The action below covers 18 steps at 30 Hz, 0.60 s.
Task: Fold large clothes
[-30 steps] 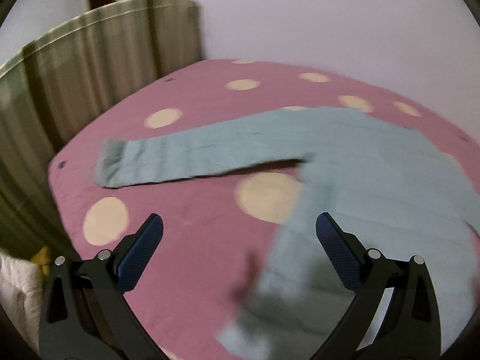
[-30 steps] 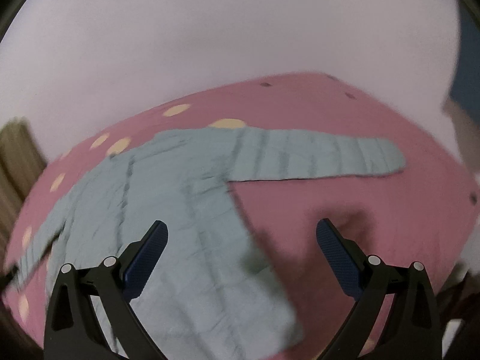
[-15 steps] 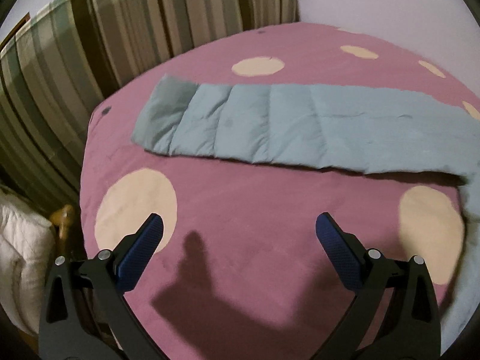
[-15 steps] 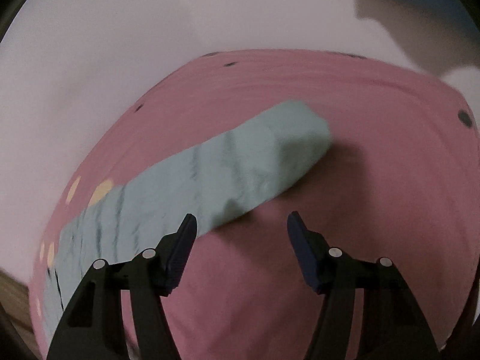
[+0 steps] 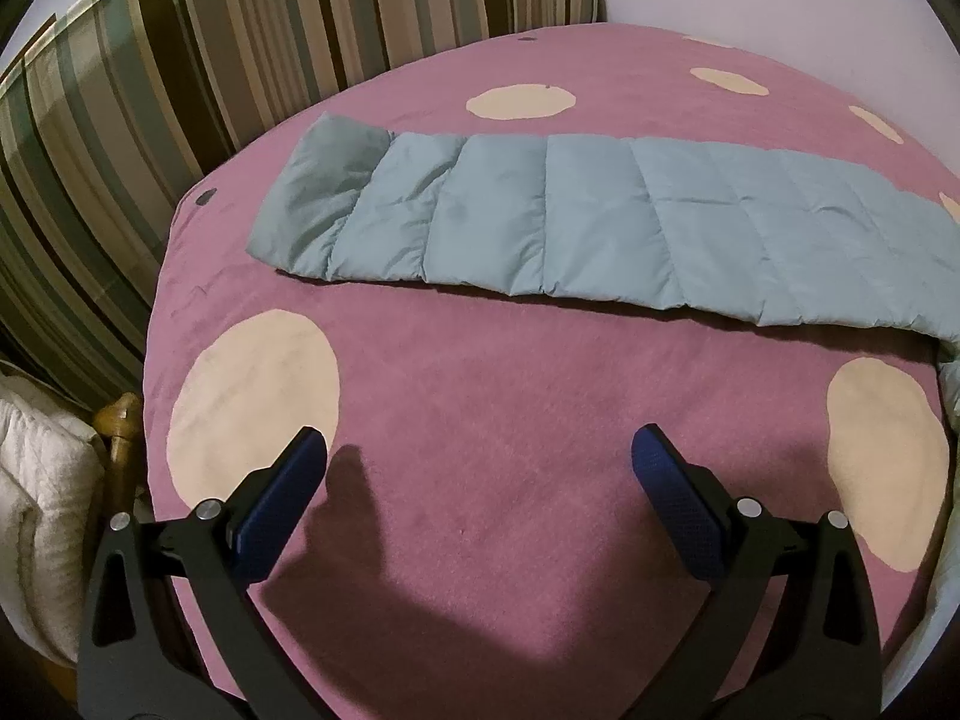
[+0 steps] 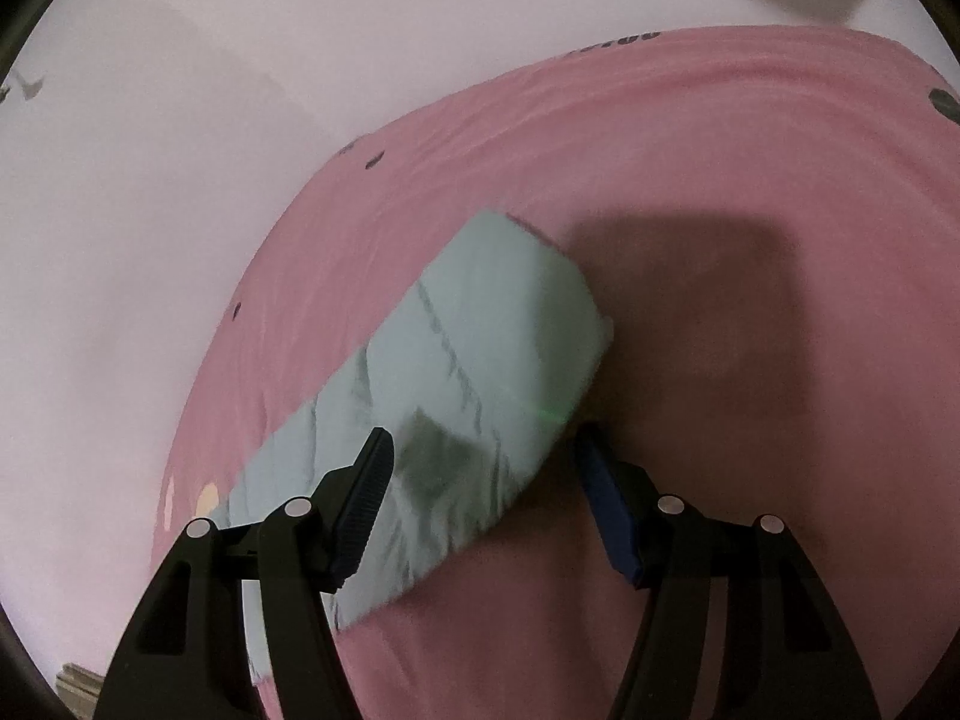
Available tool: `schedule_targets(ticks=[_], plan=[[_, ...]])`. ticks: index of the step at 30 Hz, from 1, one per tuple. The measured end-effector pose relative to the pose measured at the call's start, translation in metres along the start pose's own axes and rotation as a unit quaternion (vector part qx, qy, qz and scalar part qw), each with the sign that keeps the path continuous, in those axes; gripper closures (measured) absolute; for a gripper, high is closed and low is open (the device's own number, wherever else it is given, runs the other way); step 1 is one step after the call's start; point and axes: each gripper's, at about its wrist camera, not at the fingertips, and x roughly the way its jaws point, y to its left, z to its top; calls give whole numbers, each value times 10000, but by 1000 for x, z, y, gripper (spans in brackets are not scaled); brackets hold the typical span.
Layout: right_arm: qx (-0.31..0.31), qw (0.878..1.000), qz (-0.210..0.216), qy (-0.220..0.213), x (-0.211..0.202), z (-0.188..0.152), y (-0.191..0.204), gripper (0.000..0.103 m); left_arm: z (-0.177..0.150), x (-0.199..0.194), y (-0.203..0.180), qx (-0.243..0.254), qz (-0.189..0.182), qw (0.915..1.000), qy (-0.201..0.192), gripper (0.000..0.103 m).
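A pale blue quilted jacket [image 5: 600, 222] lies flat on the pink spotted blanket [image 5: 480, 408]. One sleeve stretches just ahead of the left gripper [image 5: 479, 468], spread wide and empty. The other sleeve [image 6: 480, 372] runs between the right gripper's [image 6: 483, 468] parted fingers, unpinched. No writing shows.

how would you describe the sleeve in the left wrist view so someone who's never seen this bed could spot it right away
Start at the pink bedspread with big cream dots, beside the striped curtain. Across its upper half lies a long pale blue quilted sleeve, flat, its cuff end pointing toward the curtain. It is the only blue, stitched-panel thing on the spread.
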Motion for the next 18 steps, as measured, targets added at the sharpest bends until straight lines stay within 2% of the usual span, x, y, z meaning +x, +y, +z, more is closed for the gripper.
schedule_targets(ticks=[3, 5, 6, 8, 9, 13, 18], plan=[[23, 9999, -96, -122, 0, 2, 2, 54, 0, -1, 0, 49, 68, 10000, -21, 2], [-15, 9996, -181, -194, 0, 2, 3, 71, -1, -1, -2, 85, 121, 9999, -32, 2], [-21, 9996, -196, -207, 0, 2, 2, 74, -1, -1, -2, 101, 144, 9998, -36, 2], [-14, 9996, -150, -222, 3, 4, -1, 91, 0, 0, -3, 124, 176, 9998, -35, 2], [-15, 9997, -80, -222, 2, 5, -2, 96, -1, 0, -3, 134, 190, 9997, -35, 2], [-235, 9989, 62, -396, -16, 1, 14, 99, -1, -1, -6, 201, 281, 9994, -54, 2], [-892, 9939, 525, -386, -44, -25, 66, 99, -1, -1, -11, 314, 441, 9985, -94, 2]])
